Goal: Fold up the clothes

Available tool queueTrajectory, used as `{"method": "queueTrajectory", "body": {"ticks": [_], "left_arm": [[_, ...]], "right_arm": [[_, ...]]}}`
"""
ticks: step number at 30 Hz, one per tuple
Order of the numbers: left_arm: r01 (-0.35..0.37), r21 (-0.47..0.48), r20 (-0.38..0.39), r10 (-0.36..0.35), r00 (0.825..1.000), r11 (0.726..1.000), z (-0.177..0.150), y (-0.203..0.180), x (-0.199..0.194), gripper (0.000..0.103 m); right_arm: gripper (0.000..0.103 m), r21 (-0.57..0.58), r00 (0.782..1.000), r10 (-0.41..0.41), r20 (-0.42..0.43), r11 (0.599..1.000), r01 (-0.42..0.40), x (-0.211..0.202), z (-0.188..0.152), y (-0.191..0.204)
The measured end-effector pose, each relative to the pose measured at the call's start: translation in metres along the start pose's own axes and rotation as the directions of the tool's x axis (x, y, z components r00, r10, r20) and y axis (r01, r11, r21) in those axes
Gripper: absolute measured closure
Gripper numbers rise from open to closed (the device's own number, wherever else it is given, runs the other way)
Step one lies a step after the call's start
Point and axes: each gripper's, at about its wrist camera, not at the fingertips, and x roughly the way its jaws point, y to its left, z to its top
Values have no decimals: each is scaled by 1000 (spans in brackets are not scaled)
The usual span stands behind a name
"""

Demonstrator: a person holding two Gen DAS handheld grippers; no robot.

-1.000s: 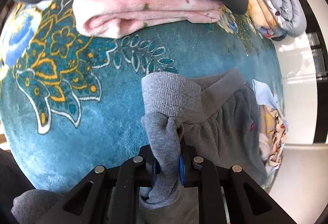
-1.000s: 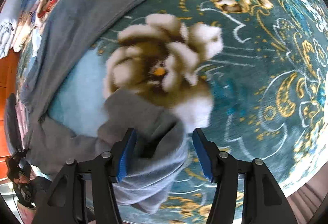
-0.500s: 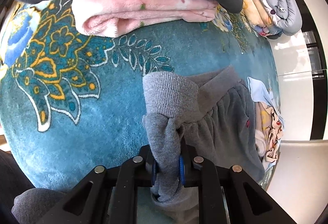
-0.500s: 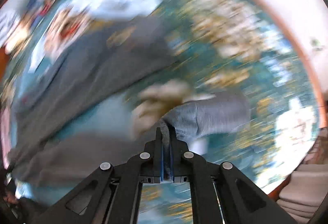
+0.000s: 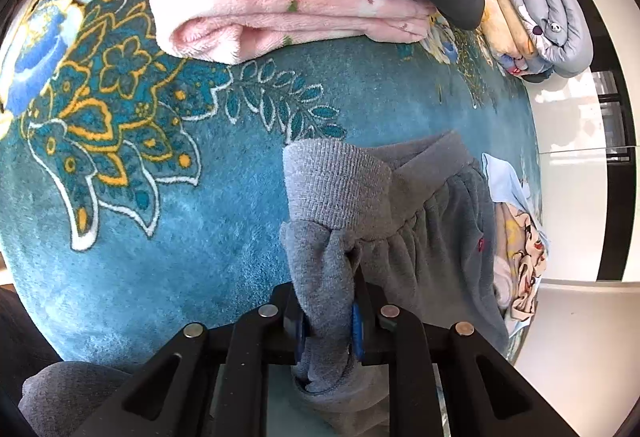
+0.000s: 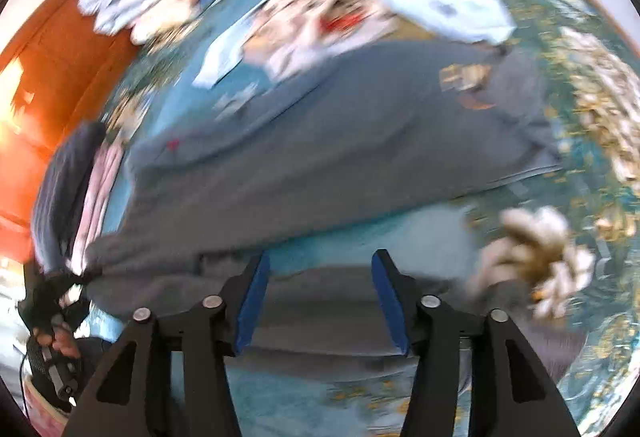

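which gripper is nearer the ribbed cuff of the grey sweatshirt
Left. The left gripper is shut on the grey sweatshirt just below its ribbed cuff. The right gripper hangs open over another part of the sweatshirt; no cuff is identifiable in its blurred view.

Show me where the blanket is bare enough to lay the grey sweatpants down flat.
Bare teal blanket lies between the pink folded stack and the grey sweatpants, left of the left gripper. Crowded beyond: the cartoon-print garment borders them.

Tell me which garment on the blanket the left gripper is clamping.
The grey sweatpants, bunched in the left gripper; the pink folded blanket lies apart, untouched.
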Motion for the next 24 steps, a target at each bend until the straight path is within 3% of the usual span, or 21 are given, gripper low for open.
{"method": "queueTrajectory", "body": {"ticks": [5, 9, 11, 13, 17, 19, 21, 24], "left_arm": [[-2, 2, 0, 2, 1000, 1000, 0, -1, 1, 83], [-8, 8, 1, 8, 1000, 1000, -1, -3, 1, 83], [-11, 11, 1, 11, 1000, 1000, -1, -4, 2, 83], [-12, 9, 0, 12, 1000, 1000, -1, -3, 2, 83], [-16, 7, 2, 16, 1000, 1000, -2, -3, 1, 83], [-16, 9, 5, 16, 1000, 1000, -4, -4, 0, 83], [-15, 13, 8, 15, 1000, 1000, -5, -4, -3, 82], [-17, 18, 17, 16, 1000, 1000, -6, -3, -7, 83]], "right_arm": [[45, 187, 985, -170, -7, 968, 168, -27, -12, -97], [45, 340, 979, -178, -103, 918, 203, -30, -51, -161], [45, 368, 978, -154, -139, 909, 196, -26, -63, -166], [45, 314, 980, -135, -148, 933, 176, -31, -72, -156], [44, 21, 987, -65, -149, 997, 69, -48, -84, -98], [41, -164, 985, -69, -158, 986, 43, -52, -96, -65], [37, -320, 974, -144, -175, 944, 82, -39, -110, -42], [37, -377, 947, -251, -200, 912, 162, -12, -123, -40]]}}
